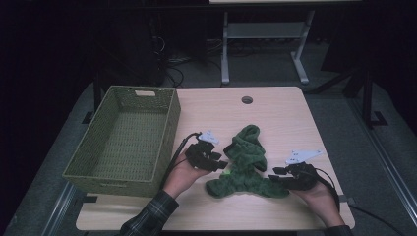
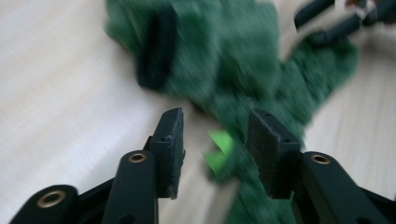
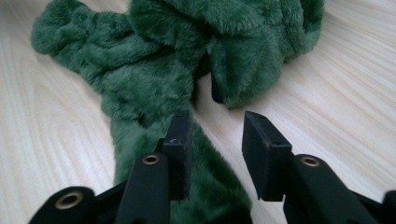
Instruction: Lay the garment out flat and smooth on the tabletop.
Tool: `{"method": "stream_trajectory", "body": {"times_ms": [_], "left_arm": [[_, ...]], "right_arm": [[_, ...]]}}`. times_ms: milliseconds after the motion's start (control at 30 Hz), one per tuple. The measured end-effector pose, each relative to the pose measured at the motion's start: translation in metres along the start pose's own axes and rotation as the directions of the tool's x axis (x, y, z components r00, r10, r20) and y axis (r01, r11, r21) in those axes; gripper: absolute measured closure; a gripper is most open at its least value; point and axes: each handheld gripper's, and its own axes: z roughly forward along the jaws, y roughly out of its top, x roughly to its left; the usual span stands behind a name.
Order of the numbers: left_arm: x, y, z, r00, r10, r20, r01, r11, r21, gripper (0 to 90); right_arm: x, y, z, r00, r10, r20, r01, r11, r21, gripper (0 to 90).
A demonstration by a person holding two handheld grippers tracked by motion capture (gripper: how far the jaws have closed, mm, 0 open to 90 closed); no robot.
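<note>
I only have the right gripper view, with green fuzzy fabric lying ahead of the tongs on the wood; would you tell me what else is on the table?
Observer: A green woven basket stands on the table's left part, left of the green plush garment.
Operator: Thank you. Is anything in it?
Observer: The high view shows nothing inside it.
Operator: And where is the other hand?
Observer: The left tongs are at the garment's left edge, open, with nothing pressed between the pads; a bright green tag lies just ahead of them.
Operator: Are my tongs gripping the fabric?
Observer: No, the right tongs stand open at the garment's right end.
</note>
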Motion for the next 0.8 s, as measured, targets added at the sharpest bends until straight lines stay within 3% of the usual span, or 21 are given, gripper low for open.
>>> {"method": "stream_trajectory", "body": {"times_ms": [100,433,467,500,533,700,800], "left_arm": [[0.008,0.012,0.006,0.9998,0.014,-0.017,-0.014,0.9999,-0.005,53.9],[0.020,0.029,0.034,0.9999,0.001,0.010,-0.001,1.0000,-0.003,54.9],[0.020,0.029,0.037,0.9997,0.009,0.025,-0.009,1.0000,0.004,70.7],[0.020,0.028,0.037,0.9996,0.009,0.027,-0.009,1.0000,0.001,78.9],[0.020,0.027,0.036,0.9995,0.008,0.031,-0.008,1.0000,0.002,81.6],[0.022,0.020,0.023,0.9998,-0.018,0.012,0.018,0.9995,-0.027,82.8],[0.025,0.007,0.014,0.9991,-0.043,-0.004,0.043,0.9986,-0.030,82.7]], "right_arm": [[-0.004,0.002,0.005,0.9999,0.014,-0.004,-0.013,1.000,0.004,58.7],[-0.010,0.002,0.011,0.9978,0.064,-0.012,-0.064,0.998,0.005,53.3],[-0.010,0.002,0.014,0.9978,0.064,-0.016,-0.064,0.998,0.012,52.6],[-0.010,0.002,0.015,0.9977,0.066,-0.016,-0.066,0.998,0.017,52.1],[-0.010,0.002,0.016,0.9977,0.066,-0.015,-0.066,0.998,0.022,51.9],[-0.009,0.004,0.022,0.9975,0.069,-0.017,-0.068,0.997,0.021,51.2],[-0.009,0.009,0.028,0.9976,0.067,-0.016,-0.067,0.998,0.020,51.2]]}}
